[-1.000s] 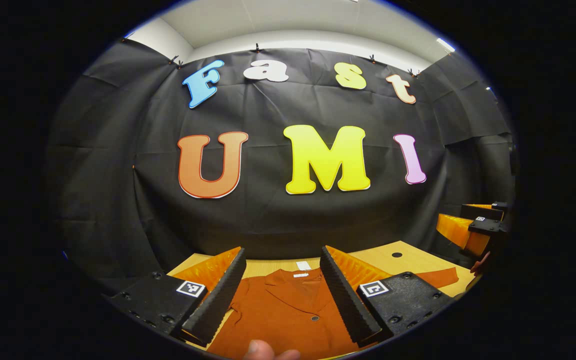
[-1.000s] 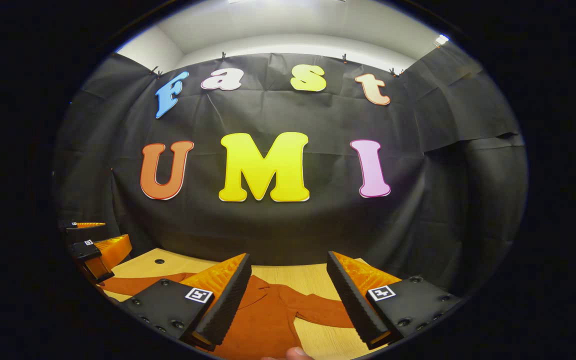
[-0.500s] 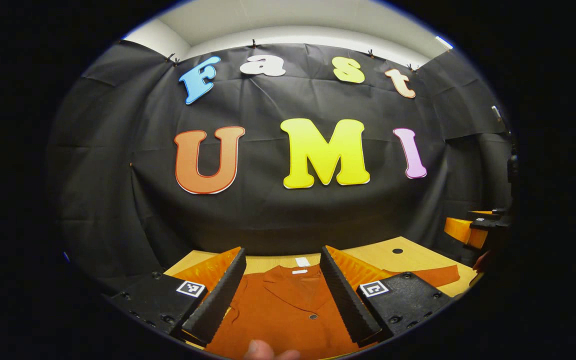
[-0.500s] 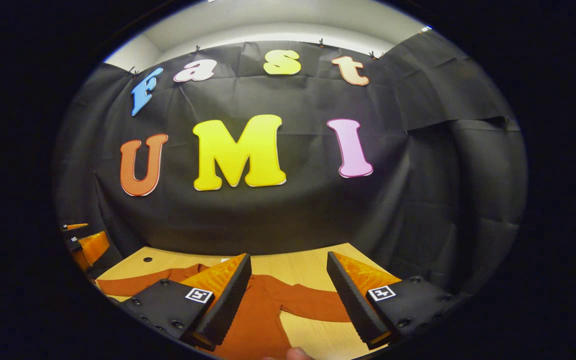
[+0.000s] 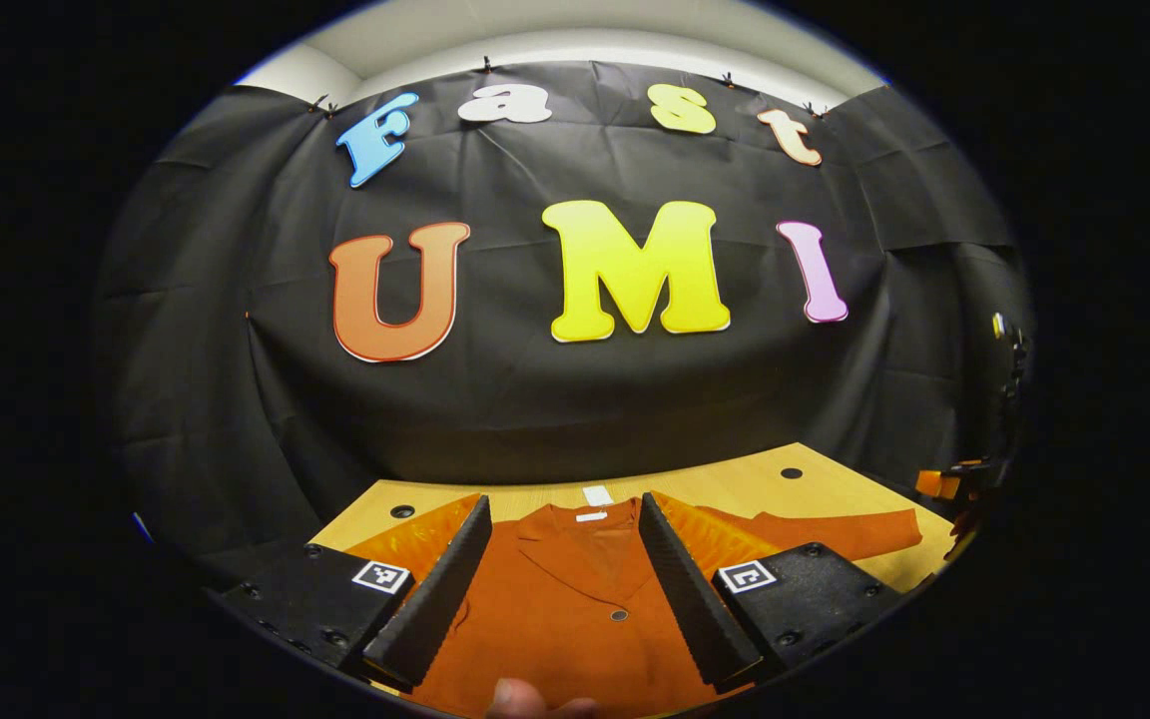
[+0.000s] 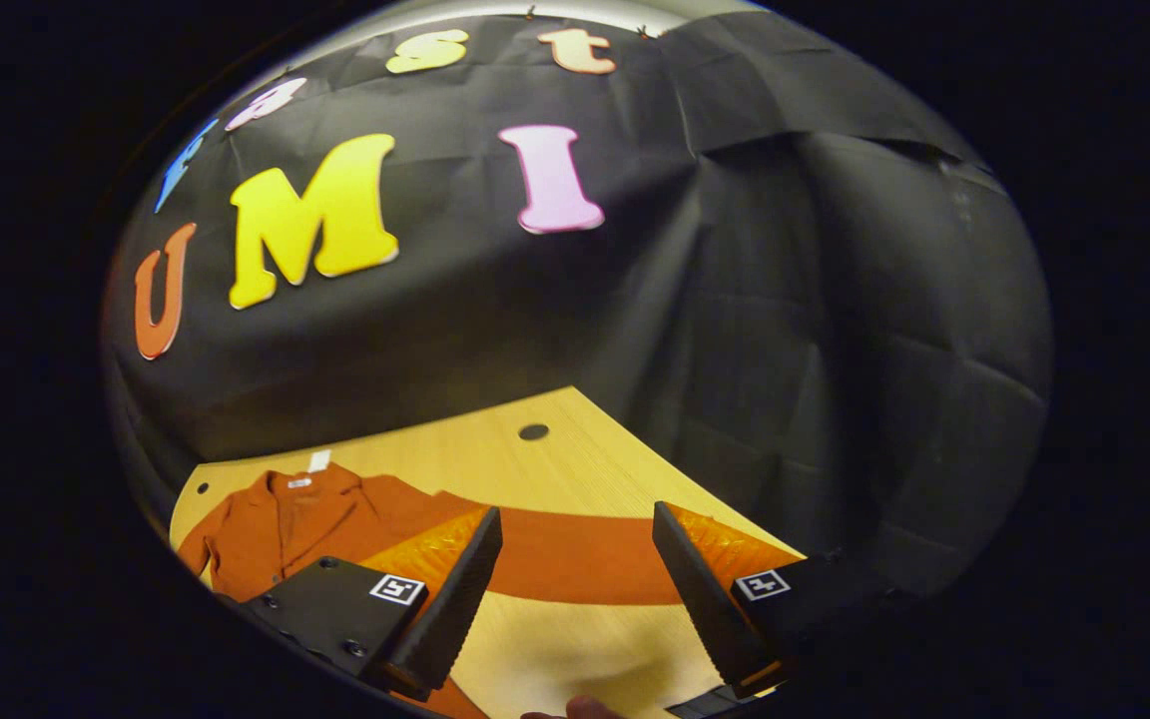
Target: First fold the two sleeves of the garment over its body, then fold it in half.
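A rust-orange buttoned shirt [image 5: 555,619] lies flat on the wooden table [image 5: 735,484], collar toward the wall. One long sleeve [image 5: 835,532] stretches out to the right. My left gripper [image 5: 563,514] hovers open above the shirt's chest, its fingers framing the collar and a button. In the right gripper view the shirt's body [image 6: 286,519] sits at the left and the outstretched sleeve [image 6: 575,559] runs across between the fingers. My right gripper [image 6: 576,519] is open above that sleeve, holding nothing. Whether either gripper touches the cloth I cannot tell.
The black cloth wall closes off the table's far side and its right side. Small round holes [image 6: 533,431] mark the tabletop [image 6: 495,449]. A white tag [image 6: 318,460] lies behind the collar. A thumb [image 5: 525,699] shows at the bottom edge.
The right gripper swung to the right and tipped down, from over the shirt's body to over the outstretched sleeve. The left gripper tipped down a little above the chest. Both stayed open.
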A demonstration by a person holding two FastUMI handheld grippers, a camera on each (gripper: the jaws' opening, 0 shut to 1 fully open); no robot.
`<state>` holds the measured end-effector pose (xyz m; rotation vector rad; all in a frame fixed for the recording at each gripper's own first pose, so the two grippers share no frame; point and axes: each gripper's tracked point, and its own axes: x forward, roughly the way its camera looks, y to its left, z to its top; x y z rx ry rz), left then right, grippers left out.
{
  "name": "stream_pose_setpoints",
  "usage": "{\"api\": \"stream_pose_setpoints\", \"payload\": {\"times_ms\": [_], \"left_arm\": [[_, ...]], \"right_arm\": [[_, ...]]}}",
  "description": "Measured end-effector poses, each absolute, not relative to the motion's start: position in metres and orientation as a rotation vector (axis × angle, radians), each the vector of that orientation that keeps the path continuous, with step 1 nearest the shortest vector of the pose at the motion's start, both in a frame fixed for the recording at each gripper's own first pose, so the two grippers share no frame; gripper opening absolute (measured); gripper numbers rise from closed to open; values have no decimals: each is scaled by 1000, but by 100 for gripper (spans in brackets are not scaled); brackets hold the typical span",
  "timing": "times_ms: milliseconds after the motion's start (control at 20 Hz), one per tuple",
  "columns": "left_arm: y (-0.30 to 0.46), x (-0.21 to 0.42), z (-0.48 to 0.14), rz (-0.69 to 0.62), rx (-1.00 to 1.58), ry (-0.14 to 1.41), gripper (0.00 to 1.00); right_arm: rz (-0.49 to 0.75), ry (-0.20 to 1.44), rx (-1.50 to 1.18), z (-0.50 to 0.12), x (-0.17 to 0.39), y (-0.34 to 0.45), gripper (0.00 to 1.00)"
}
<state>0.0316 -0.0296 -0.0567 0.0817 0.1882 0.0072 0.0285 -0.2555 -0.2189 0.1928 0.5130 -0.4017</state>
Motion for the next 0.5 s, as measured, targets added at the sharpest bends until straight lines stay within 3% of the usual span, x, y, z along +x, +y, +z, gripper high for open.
{"api": "stream_pose_setpoints", "payload": {"times_ms": [100,150,450,500], "left_arm": [[-31,35,-60,18,84,206,96],[-32,37,-62,21,85,218,96],[-37,40,-70,69,90,262,96],[-38,40,-71,79,84,269,96]], "right_arm": [[-438,588,210,-255,25,-278,93],[-454,621,217,-272,27,-287,96],[-503,802,225,-352,25,-317,94],[-507,810,224,-358,26,-319,97]]}}
